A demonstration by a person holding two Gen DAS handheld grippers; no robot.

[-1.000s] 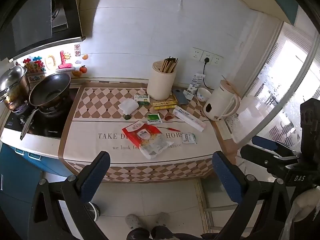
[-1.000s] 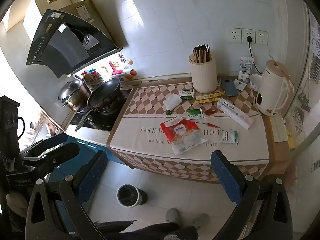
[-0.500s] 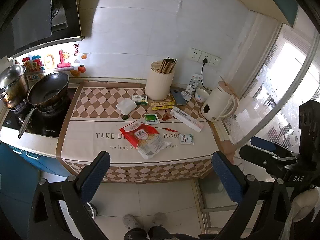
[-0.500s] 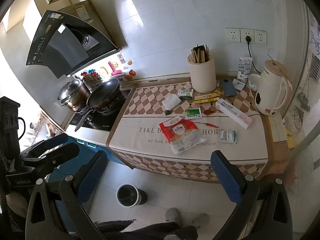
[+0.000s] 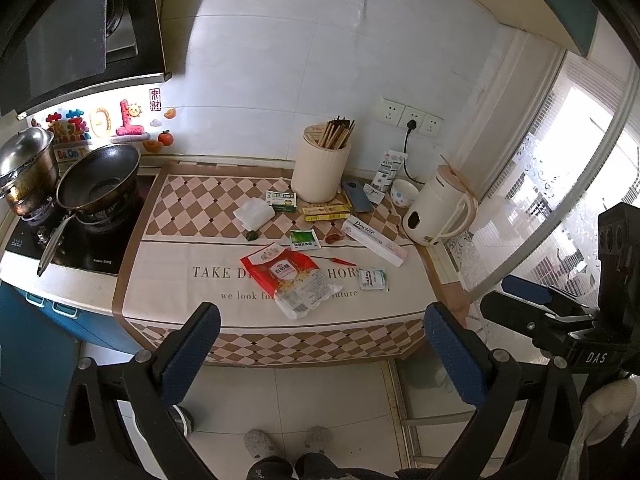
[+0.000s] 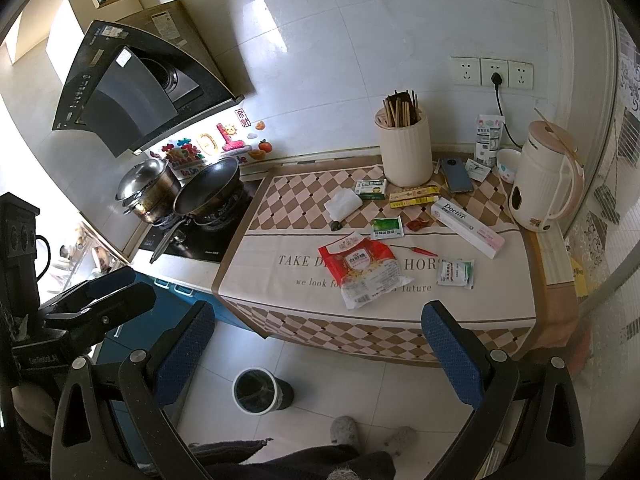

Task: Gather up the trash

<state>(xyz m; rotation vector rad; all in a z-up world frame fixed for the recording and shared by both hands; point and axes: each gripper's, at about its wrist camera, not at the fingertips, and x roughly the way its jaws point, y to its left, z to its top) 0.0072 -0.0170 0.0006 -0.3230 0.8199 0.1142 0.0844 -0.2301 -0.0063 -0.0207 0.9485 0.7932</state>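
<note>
While both claws hang back over the floor, short of the worktop, nothing is in hand: left claw wide apart and empty, right claw likewise wide and empty. Each is visible from the other's camera, held off to the side, apart from the litter.

Trash lies scattered on the patterned cloth that covers the worktop. Largest piece: red-and-clear snack bag, flat, near the front edge, roughly centred between the right claw's fingers in its view. Just right of it, a small green-and-white sachet. Behind the bag: a second green sachet, a red chilli, a crumpled red wrapper, a dark scrap, and a folded white tissue. Further back, a small green box, yellow strip packets and a long white "Doctor" carton lying diagonal. Whether the boxes count as trash cannot be told.

Likely not trash: cream chopstick holder, kettle, phone, pans on the hob.

Bin stands open on the floor tiles, below the worktop's front-left corner, near the person's feet. Judgement: placed there so items can be dropped with a short swing from the edge.

Judgement: task not begun. The bag is nearest; it is limp film, so a pinch at one edge seems to suit it.
</note>
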